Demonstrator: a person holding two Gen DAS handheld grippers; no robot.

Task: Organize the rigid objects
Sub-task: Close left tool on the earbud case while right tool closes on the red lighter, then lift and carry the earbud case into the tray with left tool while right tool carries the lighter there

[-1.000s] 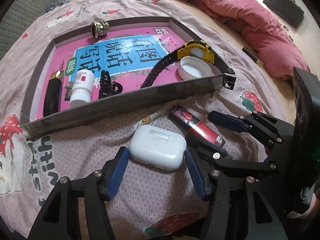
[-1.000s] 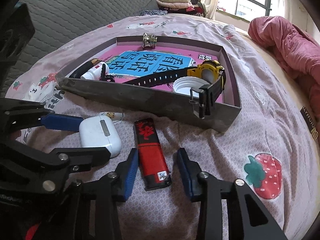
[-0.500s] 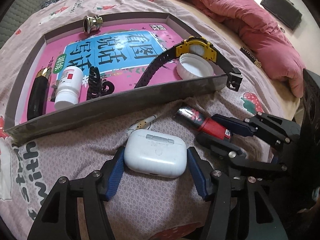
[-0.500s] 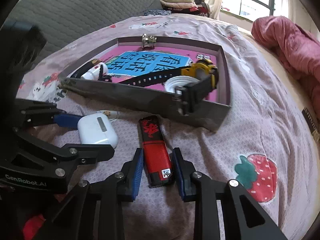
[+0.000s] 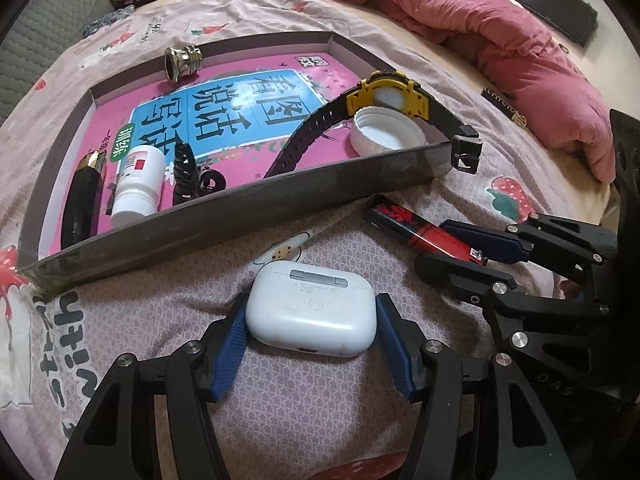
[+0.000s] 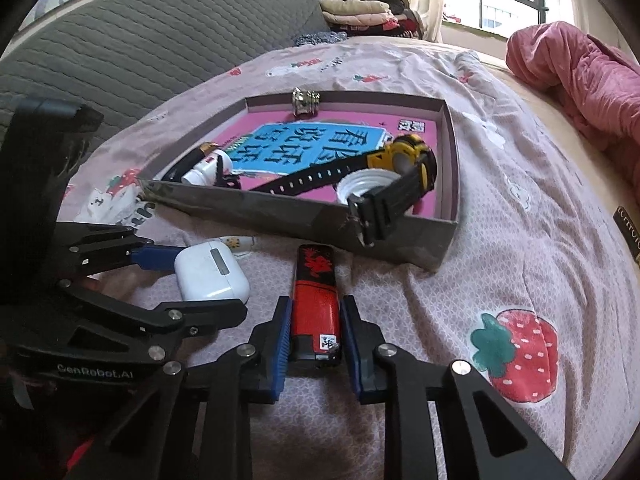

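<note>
**A:** Earbud case [image 5: 312, 312], white, lies on the bedspread [image 5: 320, 420] just in front of the tray [image 5: 224, 220], hinge side up. Why does the left gripper [image 5: 310, 350] straddle it?

**B:** The blue pads [image 5: 230, 354] flank its two short ends, the narrowest span available. The left pad looks in contact; at the right pad I cannot tell contact from a slight gap, so whether the jaws are pinching the case cannot be told. The case rests on the cloth, not lifted.

**A:** And the lighter [image 6: 316, 312]?

**B:** Red and black, on the bedspread beside the case, pointing at the tray wall. The right gripper [image 6: 314, 350] has its pads pressed against the lighter's long flat sides near the base: it is pinching the lighter. Gripping the parallel faces probably resists twisting.

**A:** Why the tray?

**B:** It already holds the sorted items: watch [image 5: 384, 92], its strap hanging over the near wall, white cap [image 5: 386, 136], pill bottle [image 5: 138, 184], hair clip [image 5: 186, 172], metal fitting [image 5: 182, 62]. Judged from this, both loose items go over the near wall next.

**A:** Risk?

**B:** The grippers sit close together, and the strap overhangs just beyond the lighter.
</note>
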